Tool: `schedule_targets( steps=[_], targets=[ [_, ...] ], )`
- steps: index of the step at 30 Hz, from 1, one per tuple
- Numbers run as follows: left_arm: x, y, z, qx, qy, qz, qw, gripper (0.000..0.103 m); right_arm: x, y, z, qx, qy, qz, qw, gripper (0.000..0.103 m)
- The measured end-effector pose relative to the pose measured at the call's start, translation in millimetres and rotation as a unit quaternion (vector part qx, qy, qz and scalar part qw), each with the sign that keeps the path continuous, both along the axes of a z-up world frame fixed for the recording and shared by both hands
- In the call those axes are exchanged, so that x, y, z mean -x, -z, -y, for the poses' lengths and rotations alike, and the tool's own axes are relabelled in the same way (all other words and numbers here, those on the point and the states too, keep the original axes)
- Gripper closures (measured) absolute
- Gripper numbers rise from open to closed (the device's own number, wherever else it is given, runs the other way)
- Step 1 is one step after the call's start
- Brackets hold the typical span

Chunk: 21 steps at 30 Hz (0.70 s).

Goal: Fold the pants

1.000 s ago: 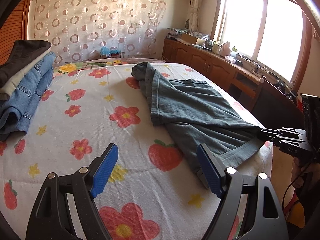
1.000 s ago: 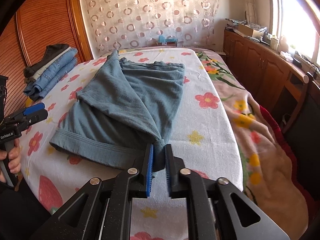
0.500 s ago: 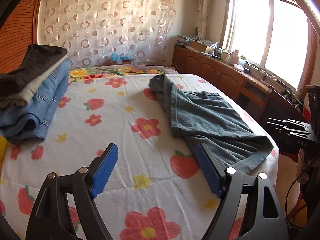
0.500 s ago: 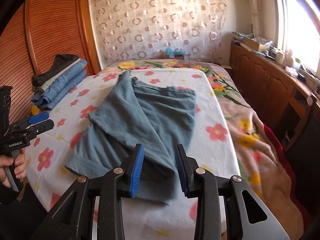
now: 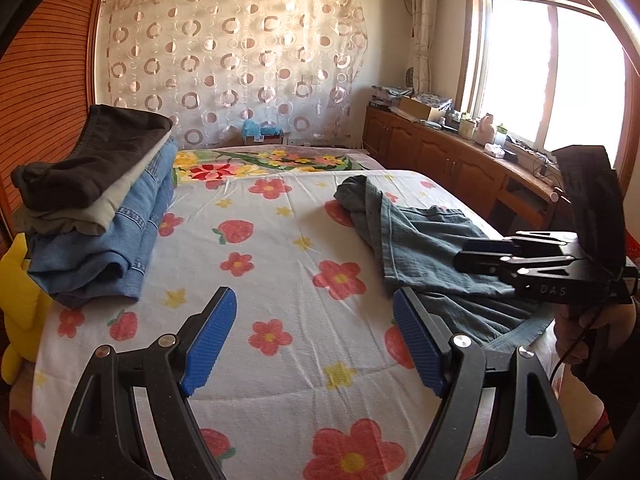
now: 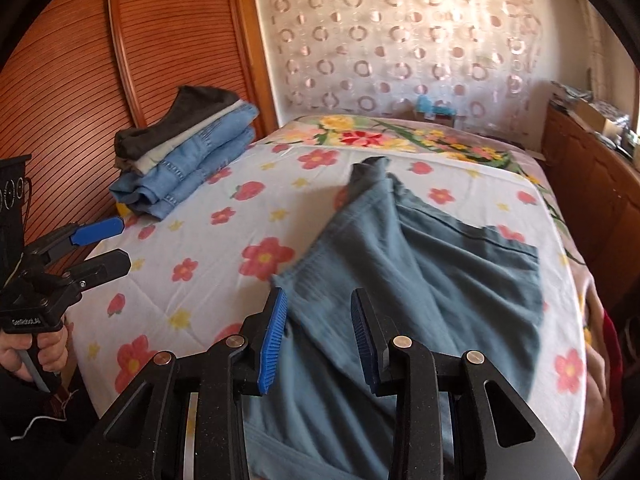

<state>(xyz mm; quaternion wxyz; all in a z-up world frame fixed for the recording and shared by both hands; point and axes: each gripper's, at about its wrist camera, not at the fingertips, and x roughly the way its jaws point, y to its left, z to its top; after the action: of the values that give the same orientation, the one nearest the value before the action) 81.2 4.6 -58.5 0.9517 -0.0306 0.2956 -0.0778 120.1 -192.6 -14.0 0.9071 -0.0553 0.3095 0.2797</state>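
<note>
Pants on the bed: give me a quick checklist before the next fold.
1. Right gripper free of cloth: ok, jaws have just been opening, nothing pinched.
2. Left gripper open and empty: ok.
3. Pants lying flat: not ok, bunched at the far end with one layer slanting across.
4. Near hem within reach: ok, close to the bed edge.
5. Room on the sheet to the left: ok, folded stack sits apart.
6. Waistband aligned: cannot tell.
</note>
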Motion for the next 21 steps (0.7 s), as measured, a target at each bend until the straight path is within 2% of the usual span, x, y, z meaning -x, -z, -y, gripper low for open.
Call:
schedule_targets(
  steps=[7,21],
  targets=[
    [1,2,-5,0.001,-0.005,-0.001,1.0000,0.022,-36,18,-26,0.023,-0.042,-0.042,0.998,0.068],
    [3,9,-9,0.007,-0.005,-0.011,0.9999,0.022,-58,27,-63,0.095,-0.049,-0.046,0.993,0.068]
  ],
)
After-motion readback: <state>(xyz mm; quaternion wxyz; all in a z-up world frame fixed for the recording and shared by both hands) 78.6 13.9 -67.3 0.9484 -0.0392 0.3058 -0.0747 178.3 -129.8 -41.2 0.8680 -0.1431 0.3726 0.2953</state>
